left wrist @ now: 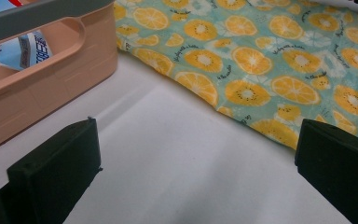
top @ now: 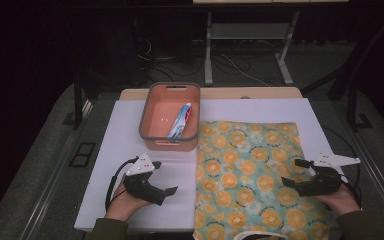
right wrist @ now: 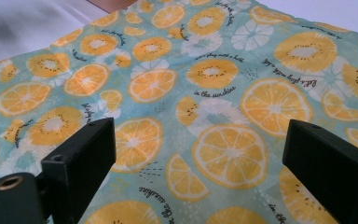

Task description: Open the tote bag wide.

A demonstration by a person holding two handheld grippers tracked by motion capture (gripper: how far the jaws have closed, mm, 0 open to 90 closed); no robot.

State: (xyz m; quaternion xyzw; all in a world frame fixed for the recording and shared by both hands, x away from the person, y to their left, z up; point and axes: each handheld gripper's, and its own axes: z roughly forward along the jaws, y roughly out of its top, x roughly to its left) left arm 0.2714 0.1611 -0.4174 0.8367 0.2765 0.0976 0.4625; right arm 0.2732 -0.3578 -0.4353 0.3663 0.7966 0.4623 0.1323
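A teal cloth printed with orange slices (top: 247,170) lies flat on the right half of the white table cover (top: 130,145). A salmon bin with a grey rim (top: 169,116) stands at the cloth's far left corner and holds a toothpaste tube (top: 181,120). My left gripper (top: 164,177) rests low over the white cover, left of the cloth (left wrist: 270,70), jaws wide apart with nothing between them; the bin (left wrist: 37,88) is ahead on its left. My right gripper (top: 291,174) hovers over the cloth's right side (right wrist: 205,102), open and empty.
The table's wooden far edge (top: 230,93) shows beyond the white cover. Dark floor with cables and metal desk legs (top: 208,50) lies behind. Bare white cover (left wrist: 177,158) spreads between bin and cloth in front of the left gripper.
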